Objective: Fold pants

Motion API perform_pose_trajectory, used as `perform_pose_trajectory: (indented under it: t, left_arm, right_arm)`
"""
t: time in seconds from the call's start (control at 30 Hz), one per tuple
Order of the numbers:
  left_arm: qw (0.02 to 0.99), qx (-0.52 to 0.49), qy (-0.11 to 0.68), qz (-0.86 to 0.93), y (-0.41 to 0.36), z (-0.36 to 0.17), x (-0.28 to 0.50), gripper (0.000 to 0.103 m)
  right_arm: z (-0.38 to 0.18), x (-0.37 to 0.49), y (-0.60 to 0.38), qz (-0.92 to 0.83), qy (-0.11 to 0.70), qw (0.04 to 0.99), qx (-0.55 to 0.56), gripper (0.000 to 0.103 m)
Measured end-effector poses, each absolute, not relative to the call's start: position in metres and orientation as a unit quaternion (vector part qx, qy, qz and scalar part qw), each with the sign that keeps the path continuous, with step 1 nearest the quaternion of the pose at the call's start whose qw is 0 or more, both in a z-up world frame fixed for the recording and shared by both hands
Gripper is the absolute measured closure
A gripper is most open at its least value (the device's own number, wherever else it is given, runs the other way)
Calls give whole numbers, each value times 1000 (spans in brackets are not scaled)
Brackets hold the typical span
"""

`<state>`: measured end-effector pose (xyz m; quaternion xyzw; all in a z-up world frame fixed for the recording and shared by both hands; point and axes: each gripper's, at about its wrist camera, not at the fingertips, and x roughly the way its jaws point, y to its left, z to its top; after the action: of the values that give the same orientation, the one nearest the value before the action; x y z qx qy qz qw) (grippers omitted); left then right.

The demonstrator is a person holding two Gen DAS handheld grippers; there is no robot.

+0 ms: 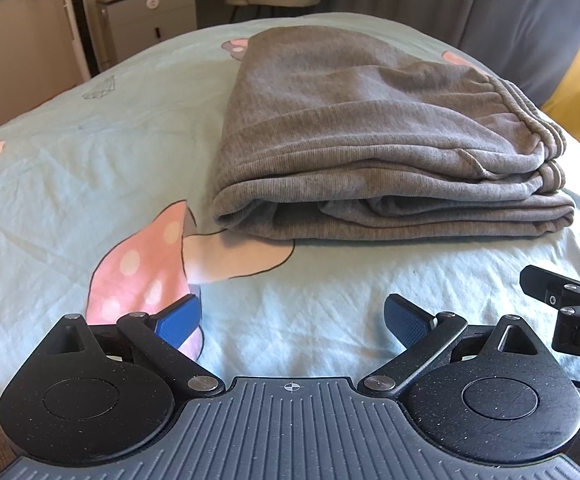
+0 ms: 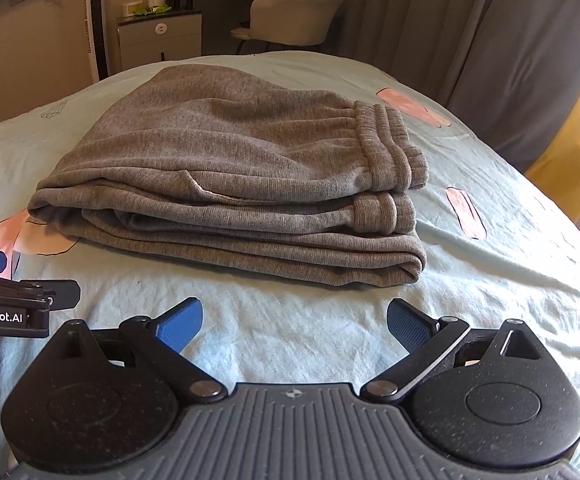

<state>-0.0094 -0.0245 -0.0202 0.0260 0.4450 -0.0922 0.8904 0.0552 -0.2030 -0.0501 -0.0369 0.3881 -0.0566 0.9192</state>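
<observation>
Left gripper [image 1: 292,322] and right gripper [image 2: 294,324]: jaws spread wide, empty, side by side above bedsheet [image 2: 490,280]. Folded grey sweatpants [image 2: 229,184] ahead, unobstructed. Chair [image 2: 290,16], cabinet [image 2: 161,36] beyond.

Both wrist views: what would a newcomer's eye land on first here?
The grey pants folded into a thick stack on the pale blue bedsheet, elastic waistband at the stack's right end. Next, the left gripper and right gripper, both open and empty, apart from the stack on its near side. The sheet's pink polka-dot cartoon print also stands out.
</observation>
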Motion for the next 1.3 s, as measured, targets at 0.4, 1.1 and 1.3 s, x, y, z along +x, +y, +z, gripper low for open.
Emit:
perform_pose_trajectory:
  t: [0.4, 1.1, 1.3]
  left_arm:
    - [889, 25, 447, -93, -25, -21, -9, 2]
    - [887, 20, 452, -99, -25, -23, -9, 2]
    - [886, 20, 453, -98, -26, -24, -8, 2]
  right_arm:
    - [-49, 54, -203, -56, 387, 920, -36, 4]
    - [-48, 55, -204, -55, 387, 920, -30, 4]
    - [-48, 55, -205, -54, 387, 920, -28, 4]
